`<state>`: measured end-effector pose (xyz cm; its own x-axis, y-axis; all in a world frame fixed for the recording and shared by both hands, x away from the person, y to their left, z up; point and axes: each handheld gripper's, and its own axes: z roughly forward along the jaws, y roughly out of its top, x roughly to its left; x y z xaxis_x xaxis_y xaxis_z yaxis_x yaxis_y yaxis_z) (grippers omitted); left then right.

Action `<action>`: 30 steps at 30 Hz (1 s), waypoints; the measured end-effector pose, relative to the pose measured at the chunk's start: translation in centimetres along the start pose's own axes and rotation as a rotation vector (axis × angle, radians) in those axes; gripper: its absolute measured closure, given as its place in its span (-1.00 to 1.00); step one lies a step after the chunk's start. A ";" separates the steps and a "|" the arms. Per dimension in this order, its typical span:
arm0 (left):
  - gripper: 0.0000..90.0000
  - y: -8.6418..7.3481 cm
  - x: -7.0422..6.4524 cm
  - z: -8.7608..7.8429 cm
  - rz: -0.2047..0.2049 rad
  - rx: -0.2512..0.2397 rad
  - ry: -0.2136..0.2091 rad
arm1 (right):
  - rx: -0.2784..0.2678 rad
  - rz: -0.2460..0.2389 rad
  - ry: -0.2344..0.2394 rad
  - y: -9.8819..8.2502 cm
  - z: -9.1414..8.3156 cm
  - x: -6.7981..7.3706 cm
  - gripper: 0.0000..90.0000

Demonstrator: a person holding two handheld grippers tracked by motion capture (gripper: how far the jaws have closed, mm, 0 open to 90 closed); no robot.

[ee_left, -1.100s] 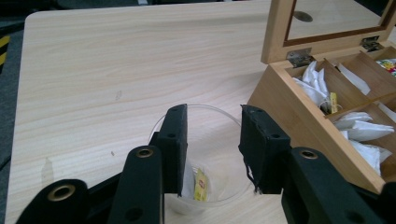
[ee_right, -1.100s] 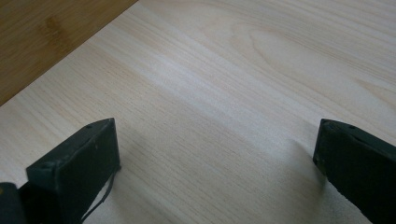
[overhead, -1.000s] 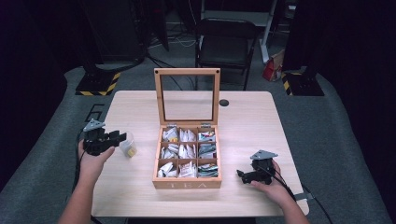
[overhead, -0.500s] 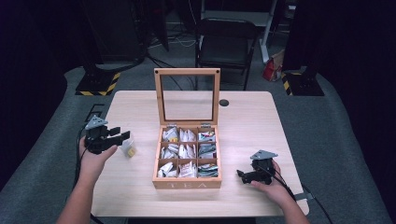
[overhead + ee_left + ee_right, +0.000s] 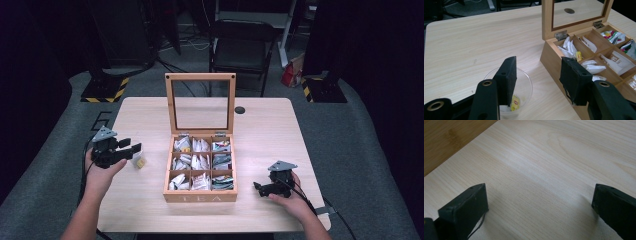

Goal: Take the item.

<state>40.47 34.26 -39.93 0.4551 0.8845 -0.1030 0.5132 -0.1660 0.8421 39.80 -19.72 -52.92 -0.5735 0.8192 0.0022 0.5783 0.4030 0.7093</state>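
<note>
The left gripper (image 5: pixel 131 149) hung over a clear cup (image 5: pixel 524 86) just left of the tea box (image 5: pixel 200 197), its jaws having just opened, nothing between them; a yellow-tagged tea bag (image 5: pixel 515 102) lay inside. The right gripper (image 5: pixel 258 188) rested wide open, empty, on the table (image 5: pixel 280 130).

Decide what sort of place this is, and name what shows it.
Probably a recording studio or lab, not a home: black curtains surround the table, hazard-striped stand bases sit on grey carpet, and the tea box looks staged.
</note>
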 end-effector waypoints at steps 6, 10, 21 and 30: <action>0.04 -0.2 -0.5 -0.6 0.003 -0.005 -0.018 | 0.000 -0.001 0.000 0.0 0.0 0.0 -1.00; 0.04 -0.5 -0.8 -0.9 0.007 -0.008 -0.026 | 0.000 -0.001 0.000 0.0 0.0 0.0 -1.00; 0.02 -2.0 -1.4 -1.1 0.013 0.002 -0.040 | 0.000 -0.001 0.000 0.0 0.0 0.0 -1.00; 0.02 -4.0 -1.8 -1.3 0.006 0.031 -0.050 | 0.000 0.000 0.000 0.0 0.0 0.0 -1.00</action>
<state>36.66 33.90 -42.48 0.4940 0.8604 -0.1251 0.5322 -0.1855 0.8261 39.80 -19.72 -52.92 -0.5735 0.8192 0.0023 0.5784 0.4030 0.7092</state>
